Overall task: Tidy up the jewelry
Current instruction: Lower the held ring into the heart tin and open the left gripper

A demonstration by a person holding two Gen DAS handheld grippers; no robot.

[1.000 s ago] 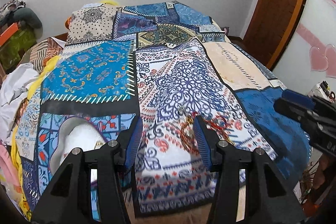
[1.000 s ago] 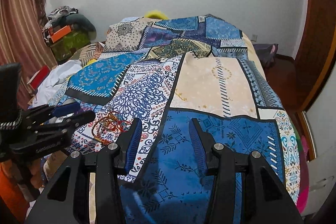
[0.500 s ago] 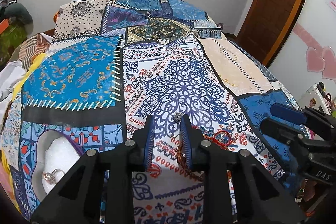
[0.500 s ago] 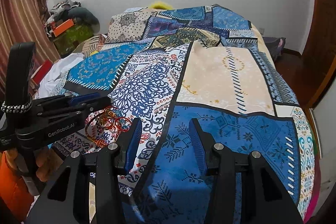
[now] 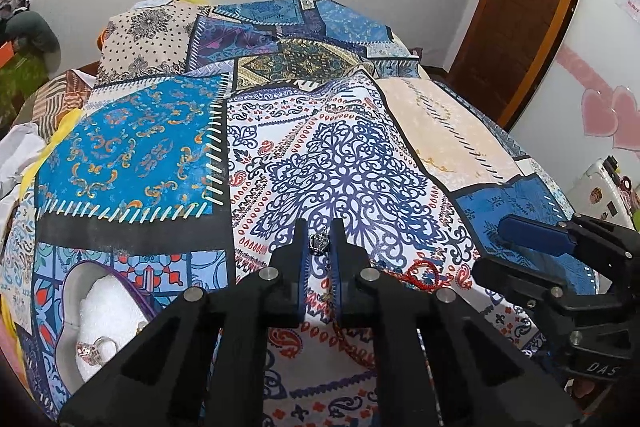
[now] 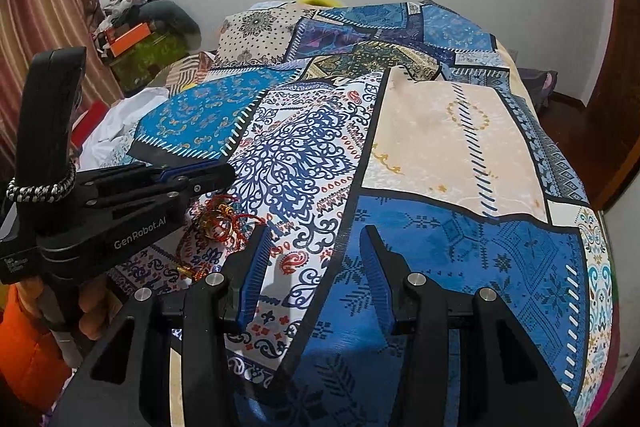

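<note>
The left gripper is sitting low over the patchwork bedspread with its jaws pinched on a small silver ring, leaving no gap between them. Just to its right, a tangle of red and gold bangles is lying on the cloth, and beyond that the right gripper is crowding that side with its jaws spread. To the left, an open white jewelry box is occupying the bed's near corner. Ahead, the bedspread is stretching flat and bare toward the pillows.
</note>
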